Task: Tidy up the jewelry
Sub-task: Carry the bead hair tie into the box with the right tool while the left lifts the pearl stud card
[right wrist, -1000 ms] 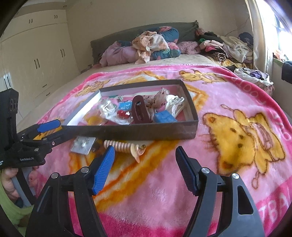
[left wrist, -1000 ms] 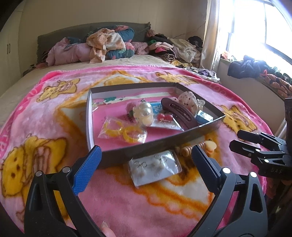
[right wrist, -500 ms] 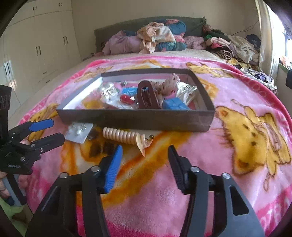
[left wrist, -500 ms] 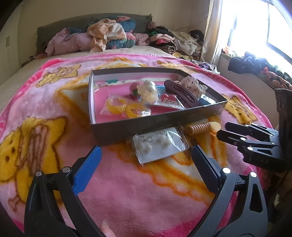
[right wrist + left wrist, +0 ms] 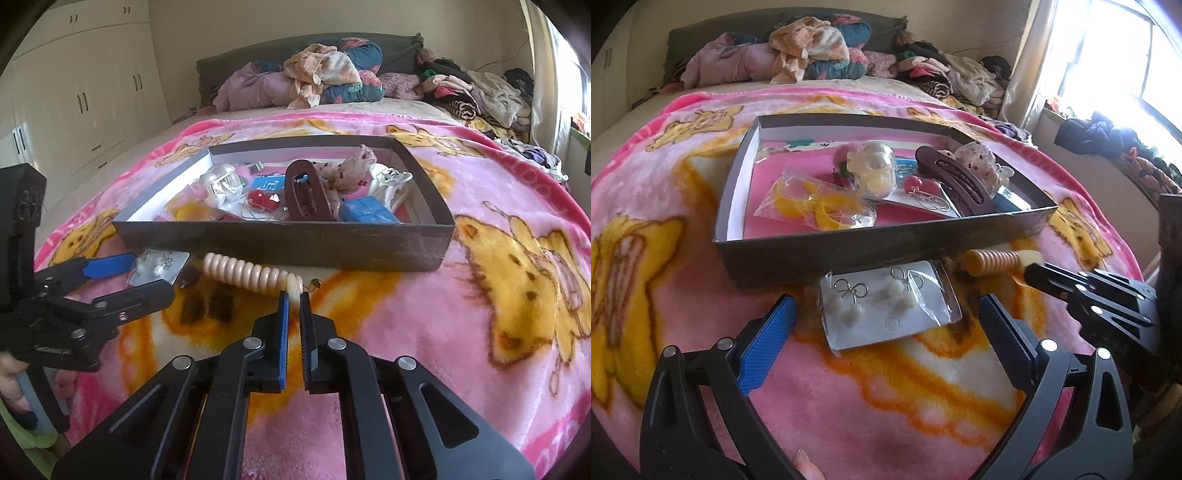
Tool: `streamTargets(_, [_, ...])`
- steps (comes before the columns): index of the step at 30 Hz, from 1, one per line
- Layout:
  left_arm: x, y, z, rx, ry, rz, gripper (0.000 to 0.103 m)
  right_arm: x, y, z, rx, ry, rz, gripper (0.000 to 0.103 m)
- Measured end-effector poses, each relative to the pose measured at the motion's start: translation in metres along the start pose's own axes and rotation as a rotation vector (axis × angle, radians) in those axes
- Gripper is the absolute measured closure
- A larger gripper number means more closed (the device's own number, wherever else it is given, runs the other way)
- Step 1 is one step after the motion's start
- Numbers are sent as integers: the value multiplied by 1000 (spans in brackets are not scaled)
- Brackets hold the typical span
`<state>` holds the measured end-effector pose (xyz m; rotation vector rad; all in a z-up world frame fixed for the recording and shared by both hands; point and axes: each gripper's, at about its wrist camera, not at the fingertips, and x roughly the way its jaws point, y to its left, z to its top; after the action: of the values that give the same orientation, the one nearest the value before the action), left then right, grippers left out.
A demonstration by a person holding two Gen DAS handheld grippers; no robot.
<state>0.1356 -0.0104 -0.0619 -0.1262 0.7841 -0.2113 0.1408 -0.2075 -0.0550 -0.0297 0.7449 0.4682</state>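
Setting: a bed [image 5: 122, 155] covered by a pink blanket [image 5: 849, 398] with yellow bear prints; piled clothes [image 5: 325, 74] lie at its head.
Box: a shallow dark box [image 5: 886, 243] sits open on the blanket, its long side toward both cameras.
Box contents: a bag of yellow rings [image 5: 816, 206], a clear pouch of pale beads [image 5: 873, 170], a red bead piece [image 5: 912, 182], a brown hair clip [image 5: 955, 181], a speckled cloth piece [image 5: 975, 162] and a small blue box [image 5: 365, 212].
Earring card: a white card of earrings [image 5: 886, 306] in a clear sleeve lies on the blanket, just in front of the box wall.
Left gripper [image 5: 886, 325]: spread wide and closing, one finger on each side of the card; the pads do not press on it.
Coil bracelet: a peach spiral bracelet [image 5: 245, 275] lies on the blanket along the front of the box, right of the card, with a pale flat charm [image 5: 293, 291] at its right end.
Right gripper [image 5: 293, 299]: pressed together, pinching the charm between its pads.
Person: part of a hand [image 5: 11, 380] on the left gripper's handle shows at the left edge of the right wrist view, and a fingertip [image 5: 807, 465] at the bottom of the left wrist view.
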Motion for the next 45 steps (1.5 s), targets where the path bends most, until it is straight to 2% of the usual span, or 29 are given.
streamTargets(1, [1, 0, 1, -2, -1, 12, 25, -1, -1, 0, 5, -2, 1, 97])
streamTargets(2, [2, -1, 1, -2, 1, 21, 29, -3, -2, -1, 9, -4, 2, 97])
streamTargets(10, [0, -7, 0, 37, 8, 40, 44, -19, -7, -1, 40, -47, 9, 97])
streamTargets(20, [-23, -9, 4, 42, -32, -5, 45, -37, -14, -1, 80, -86, 18, 97])
streamTargets(31, [-40, 3, 27, 21, -112, 18, 45, -46, -10, 10, 71, -113, 17, 97])
streamTargets(45, [-32, 22, 50, -13, -149, 37, 45, -35, -7, 37, 60, -126, -2, 97])
